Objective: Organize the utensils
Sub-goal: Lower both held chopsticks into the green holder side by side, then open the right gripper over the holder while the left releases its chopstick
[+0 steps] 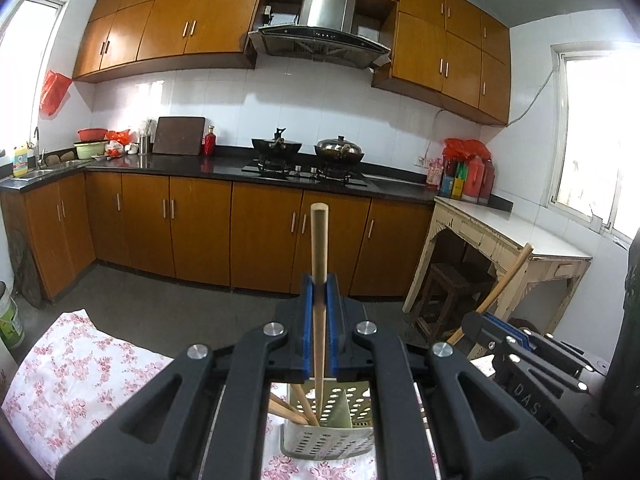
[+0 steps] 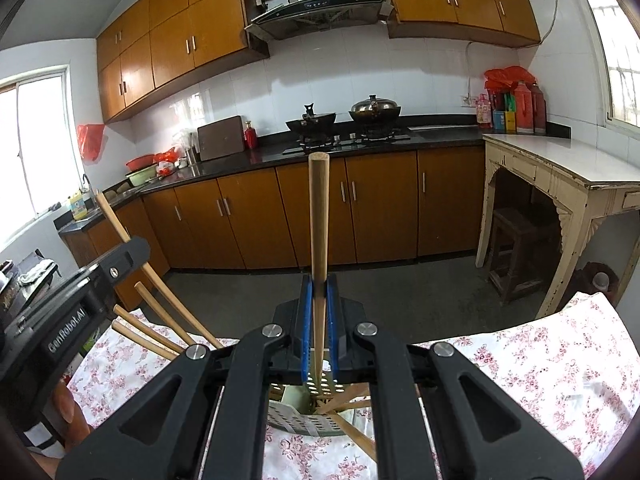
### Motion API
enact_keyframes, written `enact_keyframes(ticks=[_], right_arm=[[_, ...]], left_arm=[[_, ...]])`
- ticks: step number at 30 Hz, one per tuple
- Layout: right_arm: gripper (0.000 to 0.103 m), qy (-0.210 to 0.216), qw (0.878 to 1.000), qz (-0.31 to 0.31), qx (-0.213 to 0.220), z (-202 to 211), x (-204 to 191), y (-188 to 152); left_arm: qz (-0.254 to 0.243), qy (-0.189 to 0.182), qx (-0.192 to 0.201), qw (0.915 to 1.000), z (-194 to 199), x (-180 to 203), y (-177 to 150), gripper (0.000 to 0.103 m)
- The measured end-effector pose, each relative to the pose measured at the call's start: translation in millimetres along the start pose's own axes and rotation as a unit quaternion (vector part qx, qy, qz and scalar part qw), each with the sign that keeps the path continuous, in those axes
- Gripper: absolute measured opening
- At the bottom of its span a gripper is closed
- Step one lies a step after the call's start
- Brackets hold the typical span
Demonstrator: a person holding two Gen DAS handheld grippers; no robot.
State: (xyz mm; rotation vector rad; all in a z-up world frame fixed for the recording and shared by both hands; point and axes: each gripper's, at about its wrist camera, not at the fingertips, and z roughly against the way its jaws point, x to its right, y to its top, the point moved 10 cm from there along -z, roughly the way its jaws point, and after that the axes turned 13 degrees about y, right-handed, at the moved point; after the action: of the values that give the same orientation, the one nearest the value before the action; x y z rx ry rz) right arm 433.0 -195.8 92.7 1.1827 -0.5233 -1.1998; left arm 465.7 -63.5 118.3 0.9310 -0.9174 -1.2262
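My left gripper [image 1: 319,292] is shut on a wooden chopstick [image 1: 320,248] held upright, its lower end inside the left part of a perforated pale-green utensil holder [image 1: 344,436] on the floral cloth. Other chopsticks [image 1: 294,408] lean in that compartment. My right gripper [image 2: 319,292] is shut on another upright wooden chopstick [image 2: 319,216], its lower end in the holder [image 2: 320,392]. Several chopsticks [image 2: 156,320] stick out at the left of the right wrist view, beside the left gripper's body [image 2: 68,332].
The table wears a pink floral cloth [image 1: 80,376]. Beyond it are grey floor, brown cabinets [image 1: 200,224], a black counter with a stove and two pans [image 1: 308,152], and a cream side table [image 1: 512,240] with a stool beneath.
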Motion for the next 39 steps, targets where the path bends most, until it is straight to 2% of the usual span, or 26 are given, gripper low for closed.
enact_keyframes(ticks=[8, 18, 21, 23, 24, 25, 26, 27, 29, 34, 39], right_arm=[[0.008, 0.003, 1.000, -0.007, 0.030, 1, 4, 1], [0.008, 0.003, 1.000, -0.012, 0.026, 3, 2, 2], [0.008, 0.006, 1.000, -0.007, 0.005, -1, -1, -2], [0.009, -0.001, 1.000, -0.005, -0.007, -5, -1, -6], [0.016, -0.003, 1.000, -0.004, -0.007, -4, 1, -7], [0.024, -0.002, 1.000, -0.010, -0.009, -5, 3, -8], [0.042, -0.007, 1.000, -0.014, -0.007, -4, 5, -9], [0.048, -0.011, 1.000, -0.019, -0.003, -1, 8, -8], [0.048, -0.016, 1.000, -0.022, 0.003, 2, 12, -6], [0.049, -0.022, 0.999, -0.024, 0.014, 12, 16, -2], [0.057, -0.030, 0.999, -0.014, 0.033, 34, 11, 2]], left_arm=[[0.008, 0.003, -0.009, 0.9999, -7, -1, -6, 0.008], [0.005, -0.002, -0.023, 0.9997, -12, -2, -14, 0.008], [0.000, 0.002, -0.026, 0.9997, -13, -2, -13, 0.008], [0.000, 0.005, -0.027, 0.9996, -14, -2, -13, 0.012], [0.001, 0.007, -0.027, 0.9996, -13, -3, -13, 0.016], [0.002, 0.009, -0.026, 0.9996, -12, -4, -13, 0.027], [0.004, 0.010, -0.025, 0.9996, -11, -5, -12, 0.036], [0.005, 0.011, -0.024, 0.9996, -9, -6, -12, 0.039], [0.007, 0.012, -0.019, 0.9997, -5, -8, -9, 0.046], [0.009, 0.017, -0.014, 0.9997, 5, -14, -4, 0.051], [0.012, 0.021, -0.005, 0.9997, 28, -26, -1, 0.057]])
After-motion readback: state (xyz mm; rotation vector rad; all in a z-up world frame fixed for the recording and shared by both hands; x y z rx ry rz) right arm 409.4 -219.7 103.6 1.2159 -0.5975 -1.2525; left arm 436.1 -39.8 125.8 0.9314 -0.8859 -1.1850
